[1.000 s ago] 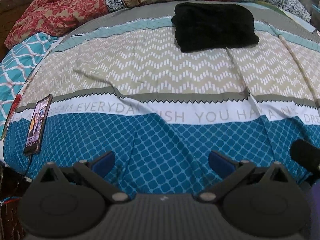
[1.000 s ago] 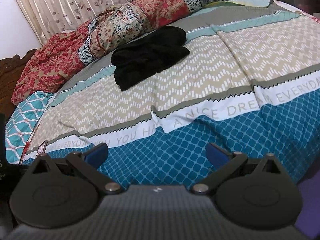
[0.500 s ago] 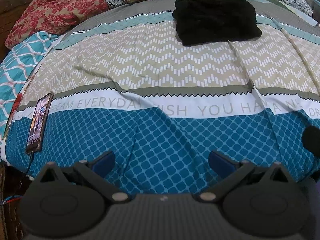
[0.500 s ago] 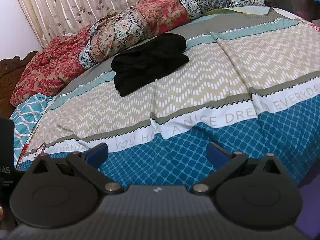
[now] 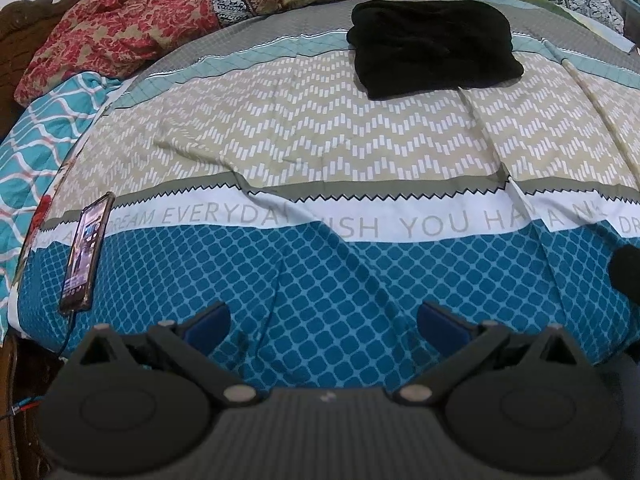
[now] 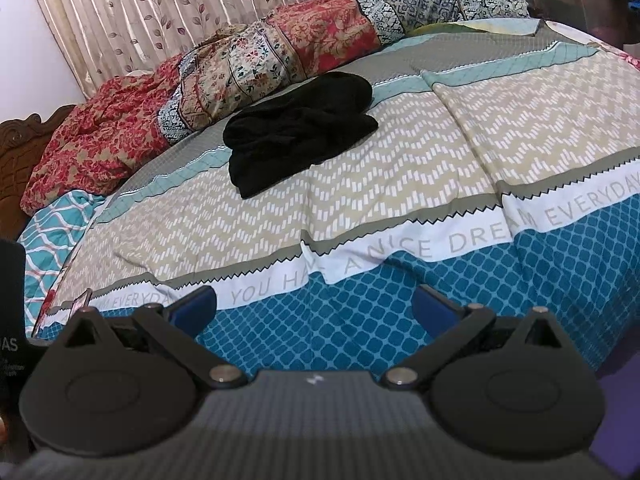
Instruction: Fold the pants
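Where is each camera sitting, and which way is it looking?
Left wrist: sits on the left gripper, low at the bed's near edge, looking across the bedspread at the black pants; its two blue-tipped fingers show, spread apart.
Right wrist: sits on the right gripper, looking across at the pants and curtain; its fingers show, spread apart.
Shared: pants, bedspread, phone, rumpled quilt.

Phone (image 6: 82,301) mostly hidden behind right tool linkage.
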The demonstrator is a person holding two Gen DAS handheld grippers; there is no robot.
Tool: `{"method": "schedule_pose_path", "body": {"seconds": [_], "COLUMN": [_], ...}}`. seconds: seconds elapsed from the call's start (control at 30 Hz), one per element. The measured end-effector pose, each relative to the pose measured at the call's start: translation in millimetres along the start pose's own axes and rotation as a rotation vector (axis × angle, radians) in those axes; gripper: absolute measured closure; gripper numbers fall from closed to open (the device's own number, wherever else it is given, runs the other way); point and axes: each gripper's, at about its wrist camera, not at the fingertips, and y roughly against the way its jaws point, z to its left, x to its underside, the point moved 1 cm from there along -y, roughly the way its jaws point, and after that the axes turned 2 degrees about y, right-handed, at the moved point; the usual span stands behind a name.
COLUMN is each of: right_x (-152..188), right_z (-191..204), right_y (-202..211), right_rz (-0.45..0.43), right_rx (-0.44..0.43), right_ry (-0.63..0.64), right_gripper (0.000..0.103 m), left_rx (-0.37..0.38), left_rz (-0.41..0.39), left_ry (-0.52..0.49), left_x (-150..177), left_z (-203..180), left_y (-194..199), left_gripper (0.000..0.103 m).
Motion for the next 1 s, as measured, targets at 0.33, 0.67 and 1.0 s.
{"method": "schedule_pose_path", "body": {"seconds": [0.33,0.67,1.0], "right_x": [-0.4,-1.7,-1.9], "right_z": [2.7,3.0,2.5], "right_y": [0.7,1.7,2.3], "right_rz": [-0.002,-0.007,-0.006], "right_rx": [-0.002,-0.002,0.000], "right_ry": [0.006,0.008,0.001], "right_gripper": [0.000,0.000,0.000], "left_rx": [-0.004,-0.004,0.009], "left_rz": [-0.007,-0.016,-0.011], "left_ry": [-0.015,-0.033,-0.051], "left_x": [1.5,2.6,4.8], "left_z": [0.3,-1.0,-3.6], "left_y": [1.3,3.2,3.4], "left_gripper": [0.000,0.000,0.000]}}
